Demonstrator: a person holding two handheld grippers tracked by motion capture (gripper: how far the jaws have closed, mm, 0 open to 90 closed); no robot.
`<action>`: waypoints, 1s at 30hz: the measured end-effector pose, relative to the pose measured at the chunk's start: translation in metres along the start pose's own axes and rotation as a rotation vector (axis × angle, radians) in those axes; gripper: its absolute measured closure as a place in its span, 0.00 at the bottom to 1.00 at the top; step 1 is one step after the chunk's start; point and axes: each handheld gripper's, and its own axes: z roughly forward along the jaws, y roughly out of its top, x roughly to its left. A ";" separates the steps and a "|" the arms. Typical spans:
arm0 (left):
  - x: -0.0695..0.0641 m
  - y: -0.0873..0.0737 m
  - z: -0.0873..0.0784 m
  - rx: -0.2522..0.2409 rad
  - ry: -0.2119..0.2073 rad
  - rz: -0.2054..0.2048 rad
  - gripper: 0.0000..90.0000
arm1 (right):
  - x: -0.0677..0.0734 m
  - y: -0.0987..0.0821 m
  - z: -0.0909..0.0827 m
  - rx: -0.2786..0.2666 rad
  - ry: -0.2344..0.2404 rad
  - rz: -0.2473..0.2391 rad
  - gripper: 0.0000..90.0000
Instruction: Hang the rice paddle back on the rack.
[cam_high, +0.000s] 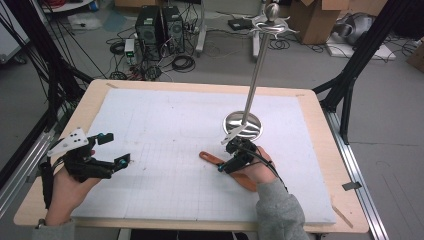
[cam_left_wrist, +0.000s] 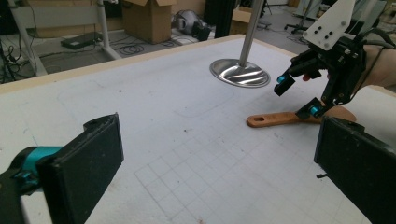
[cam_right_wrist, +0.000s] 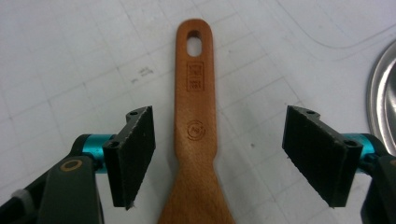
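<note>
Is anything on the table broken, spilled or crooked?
Nothing stands out. The wooden spatula lies flat and whole on the white mat, between the right gripper's open jaws, and the metal stand is upright.

A white gridded mat (cam_high: 165, 125) covers most of the wooden table (cam_high: 92, 97), leaving a bare strip of wood along the edges. Toward the far right of the mat stands a metal stand: its round shiny base (cam_high: 242, 125) sits flat, and a thin pole (cam_high: 256, 75) rises from it to a knob with curved hooks (cam_high: 271, 22). On the grey floor beyond the table lie two black computer towers (cam_high: 159, 27), tangled cables (cam_high: 182, 62) and cardboard boxes (cam_high: 315, 17)
</note>
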 end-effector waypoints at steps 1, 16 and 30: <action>0.000 0.000 -0.001 -0.002 0.002 -0.004 0.02 | 0.000 0.000 0.000 0.000 0.000 0.000 0.28; 0.000 -0.002 -0.003 0.000 0.001 -0.005 0.02 | 0.001 0.001 0.005 0.043 0.027 0.018 0.50; 0.000 -0.003 -0.004 0.000 0.007 -0.008 0.02 | 0.005 0.004 0.013 0.083 0.026 0.003 0.56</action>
